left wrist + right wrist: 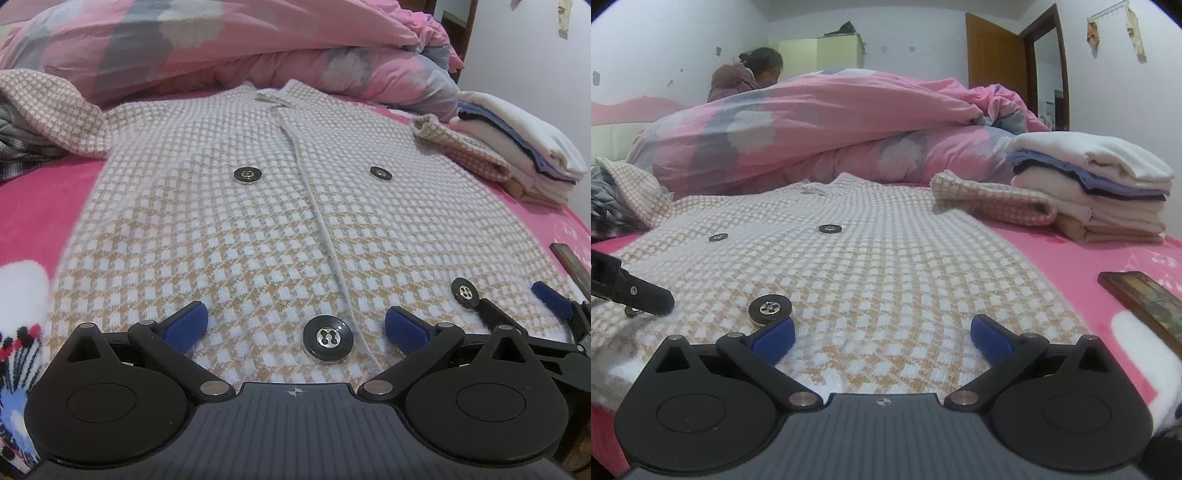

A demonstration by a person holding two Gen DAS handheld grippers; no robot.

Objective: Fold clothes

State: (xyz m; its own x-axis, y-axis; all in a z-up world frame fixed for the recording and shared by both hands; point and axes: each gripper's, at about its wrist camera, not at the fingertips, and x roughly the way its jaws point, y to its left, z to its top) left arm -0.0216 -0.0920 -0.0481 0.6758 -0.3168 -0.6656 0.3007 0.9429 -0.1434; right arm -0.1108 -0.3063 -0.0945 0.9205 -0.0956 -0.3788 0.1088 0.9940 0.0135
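Cardigan, a thick tan-and-white checked knit (295, 206) with a fuzzy nap, lies face up and buttoned on the pink fleece bed cover (40, 206), hem nearest the camera, collar toward the pink quilted duvet (207, 40). From the left wrist, the left gripper (295, 328) hovers over the hem with its blue ribbed pads spread wide, holding nothing; a large glossy black four-hole button (328, 339) sits between them. A pinch here could land on that hard, slippery disc rather than on yarn, and the grip would slide off. The knit is bulky and stretchy, so lifting the hem from one corner may drag it skew. One sleeve (51, 110) is bunched over other cloth at the left and may snag.

From the right wrist, the right gripper (882, 338) also stands fully open and empty, low over the hem corner, another black button (771, 309) touching its left pad. The other sleeve cuff (993, 203) rests against the stack of folded soft garments (1108, 192); pulling the cardigan could topple it. A dark flat hard-edged object (1145, 302) lies just beside the hem.
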